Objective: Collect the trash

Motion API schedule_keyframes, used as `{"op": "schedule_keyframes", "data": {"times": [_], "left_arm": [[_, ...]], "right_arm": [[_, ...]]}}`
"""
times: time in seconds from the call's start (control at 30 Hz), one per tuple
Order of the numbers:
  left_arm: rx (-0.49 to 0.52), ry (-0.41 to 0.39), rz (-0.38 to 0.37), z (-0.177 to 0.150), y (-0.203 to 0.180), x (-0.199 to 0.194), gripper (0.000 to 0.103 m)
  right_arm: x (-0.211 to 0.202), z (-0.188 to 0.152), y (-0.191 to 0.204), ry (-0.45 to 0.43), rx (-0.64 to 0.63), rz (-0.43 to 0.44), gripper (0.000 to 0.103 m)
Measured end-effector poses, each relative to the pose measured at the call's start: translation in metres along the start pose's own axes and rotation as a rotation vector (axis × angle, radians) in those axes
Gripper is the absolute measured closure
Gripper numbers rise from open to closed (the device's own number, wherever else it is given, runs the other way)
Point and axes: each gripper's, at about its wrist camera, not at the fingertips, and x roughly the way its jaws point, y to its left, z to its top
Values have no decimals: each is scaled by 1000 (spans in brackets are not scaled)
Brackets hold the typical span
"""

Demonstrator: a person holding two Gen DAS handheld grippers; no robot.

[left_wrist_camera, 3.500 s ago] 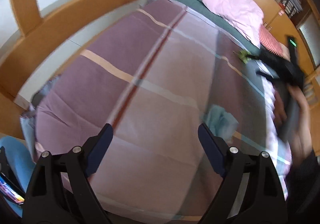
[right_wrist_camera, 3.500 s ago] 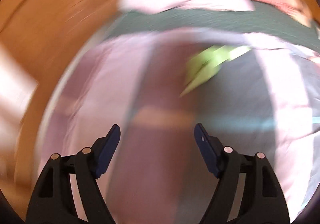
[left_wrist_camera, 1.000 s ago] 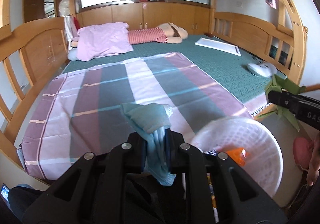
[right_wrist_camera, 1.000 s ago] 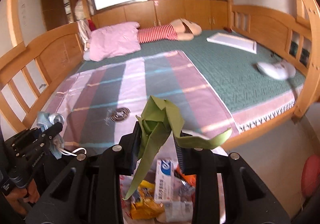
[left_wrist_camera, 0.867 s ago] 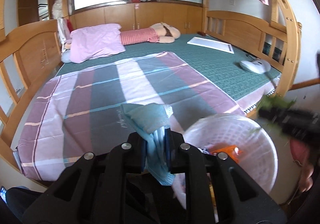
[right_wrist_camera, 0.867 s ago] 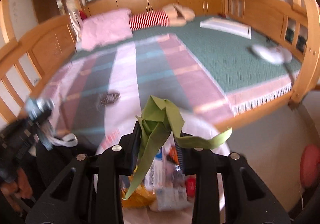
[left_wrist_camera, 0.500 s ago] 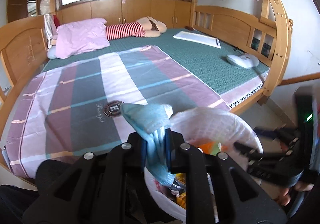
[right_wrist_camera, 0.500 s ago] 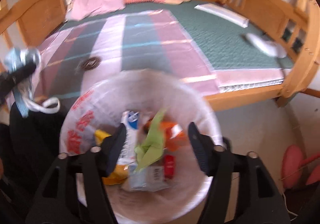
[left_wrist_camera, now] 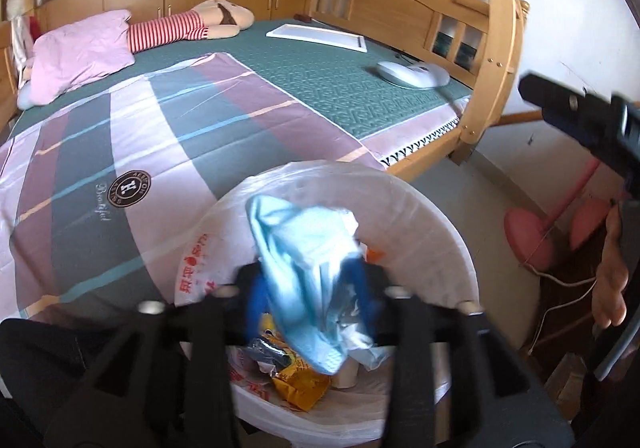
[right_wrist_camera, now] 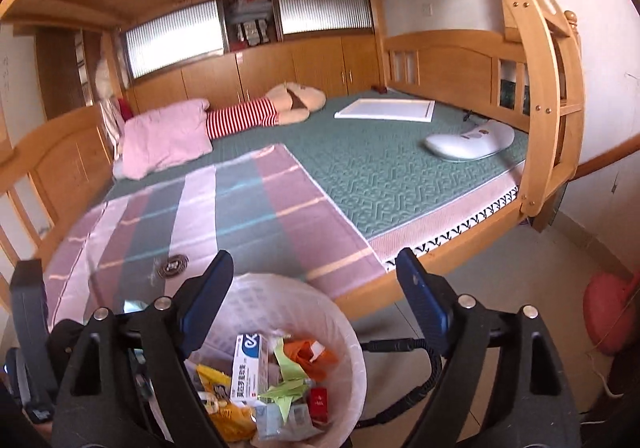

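A white bag-lined trash bin (left_wrist_camera: 420,215) stands on the floor by the bed, holding wrappers and boxes. In the left wrist view my left gripper (left_wrist_camera: 310,290) hangs over the bin, its blurred blue pads parted, and the light blue face mask (left_wrist_camera: 304,248) lies loosely between them. In the right wrist view my right gripper (right_wrist_camera: 314,288) is open and empty above the bin (right_wrist_camera: 340,316). The green folded paper (right_wrist_camera: 286,388) lies inside among the trash. The right gripper also shows at the right edge of the left wrist view (left_wrist_camera: 576,119).
A wooden bunk bed with a striped purple sheet (right_wrist_camera: 224,207) and green mat (right_wrist_camera: 380,163) lies behind the bin. A pink pillow (right_wrist_camera: 164,135), a white board (right_wrist_camera: 386,109) and a white device (right_wrist_camera: 468,139) rest on it. A pink stool (right_wrist_camera: 606,312) stands on the floor at right.
My left gripper moved over the bin and its pads spread, loosening the blue mask. My right gripper let the green paper fall into the bin and rose, staying open.
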Motion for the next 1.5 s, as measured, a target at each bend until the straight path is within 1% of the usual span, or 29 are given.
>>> {"op": "schedule_keyframes", "data": {"times": [0.03, 0.07, 0.13, 0.17, 0.2, 0.23, 0.27, 0.3, 0.33, 0.37, 0.47, 0.5, 0.57, 0.63, 0.83, 0.97, 1.17, 1.5], "left_arm": [[7, -12, 11, 0, -2, -2, 32], [12, -30, 24, 0, -3, -5, 29], [20, -57, 64, 0, -4, -11, 19], [18, -76, 115, 1, -2, -17, 16], [11, -93, 166, 2, 0, -22, 10], [-3, -118, 241, 3, 3, -31, 9], [-12, -135, 283, 5, 5, -36, 9], [-26, -163, 347, 6, 7, -45, 7], [-35, -184, 385, 7, 9, -52, 4], [-46, -218, 430, 8, 10, -62, 4], [-77, -278, 492, 12, 15, -87, 4], [-93, -290, 502, 13, 17, -94, 4], [-117, -309, 506, 13, 19, -103, 4], [-140, -320, 502, 12, 23, -110, 4], [-164, -326, 524, 10, 27, -117, 4], [-167, -334, 534, 9, 25, -119, 4], [-178, -317, 531, 9, 26, -115, 4], [-187, -316, 530, 7, 27, -115, 4]], "right_arm": [[1, 1, -2, -3, 7, 3, 18], [2, 1, -4, -5, 16, 9, 14], [4, -1, -7, -3, 38, 27, 12], [5, -2, -7, 1, 43, 36, 11], [7, -3, -4, 8, 43, 48, 10], [9, -4, -1, 14, 35, 55, 9], [11, -6, 4, 19, 16, 57, 6], [11, -8, 10, 20, -9, 55, 5], [12, -10, 17, 16, -43, 46, 4], [11, -12, 26, 6, -82, 32, 4], [12, -15, 44, -15, -178, -1, 4], [12, -17, 51, -20, -208, -10, 4], [12, -19, 59, -22, -230, 0, 4], [13, -19, 65, -3, -231, 36, 4], [5, -16, 67, -36, -216, 79, 4], [2, -16, 70, -41, -214, 77, 4], [1, -17, 68, -40, -210, 76, 4], [1, -18, 69, -39, -211, 77, 4]]}}
